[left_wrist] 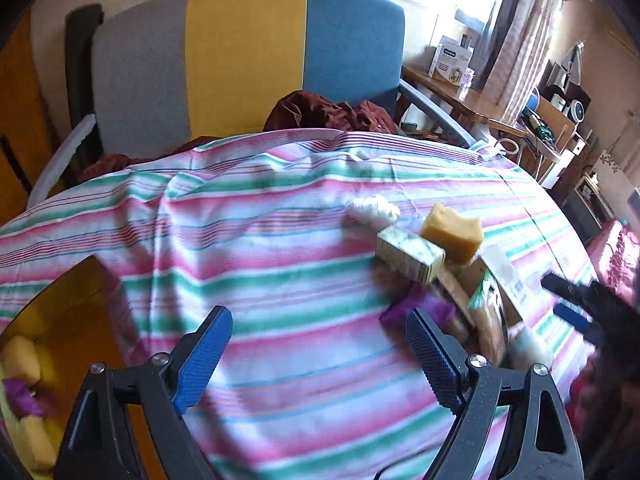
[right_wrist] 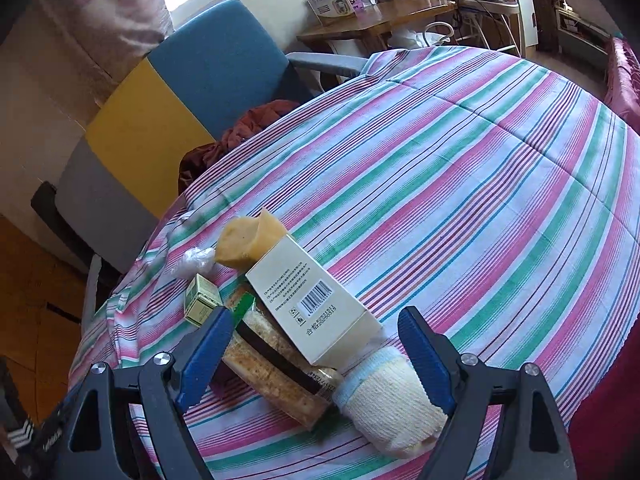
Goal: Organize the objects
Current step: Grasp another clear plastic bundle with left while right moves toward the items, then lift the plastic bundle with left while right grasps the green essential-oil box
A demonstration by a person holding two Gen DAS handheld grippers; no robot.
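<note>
A pile of objects lies on the striped tablecloth (right_wrist: 460,184): a cream box with a barcode (right_wrist: 312,304), a brown snack packet (right_wrist: 276,368), a rolled white cloth (right_wrist: 388,404), a small green box (right_wrist: 202,300), a yellow sponge (right_wrist: 248,242) and a crumpled white plastic bag (right_wrist: 194,260). My right gripper (right_wrist: 318,354) hovers open just above the box, packet and cloth, its pads touching nothing. My left gripper (left_wrist: 318,356) is open over bare cloth, left of the sponge (left_wrist: 454,232), the green box (left_wrist: 410,254) and a purple item (left_wrist: 420,308). The right gripper (left_wrist: 576,308) shows at the right edge.
An orange container (left_wrist: 72,300) at lower left holds yellow sponges (left_wrist: 22,360) and a purple piece. Behind the table stands a grey, yellow and blue chair (left_wrist: 244,52) with a maroon cloth (left_wrist: 324,112) on its seat. A wooden desk (right_wrist: 376,20) with boxes is at the back right.
</note>
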